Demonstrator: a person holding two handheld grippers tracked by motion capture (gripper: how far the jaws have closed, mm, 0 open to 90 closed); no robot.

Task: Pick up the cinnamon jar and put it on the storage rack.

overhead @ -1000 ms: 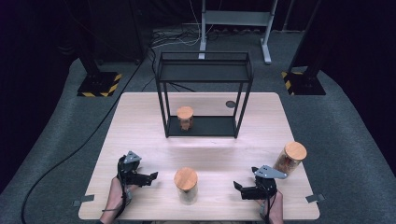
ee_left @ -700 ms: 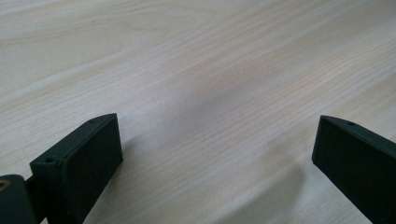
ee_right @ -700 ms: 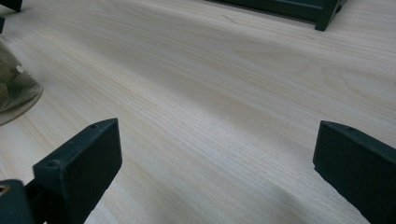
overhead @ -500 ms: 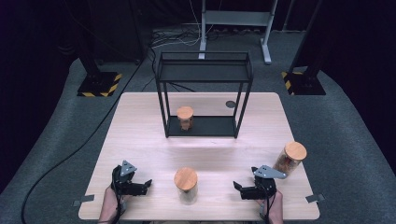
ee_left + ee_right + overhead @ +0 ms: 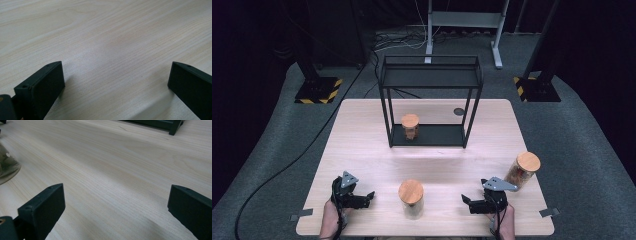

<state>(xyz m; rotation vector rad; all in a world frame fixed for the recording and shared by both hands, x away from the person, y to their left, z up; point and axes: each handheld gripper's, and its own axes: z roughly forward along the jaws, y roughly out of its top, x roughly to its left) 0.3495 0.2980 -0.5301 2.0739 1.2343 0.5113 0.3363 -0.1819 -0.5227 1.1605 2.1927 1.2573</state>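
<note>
Standing at the table's (image 5: 362, 130) near edge, the wood-lidded jar (image 5: 411, 198) sits between both released grippers: left gripper (image 5: 368, 198) at its nine o'clock, right gripper (image 5: 466, 203) at three.

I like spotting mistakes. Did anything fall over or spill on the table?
Nothing stands out. All three jars stand upright with lids on: one in the rack at, one at the front, one at the right edge. The left gripper and right gripper are open and empty.
</note>
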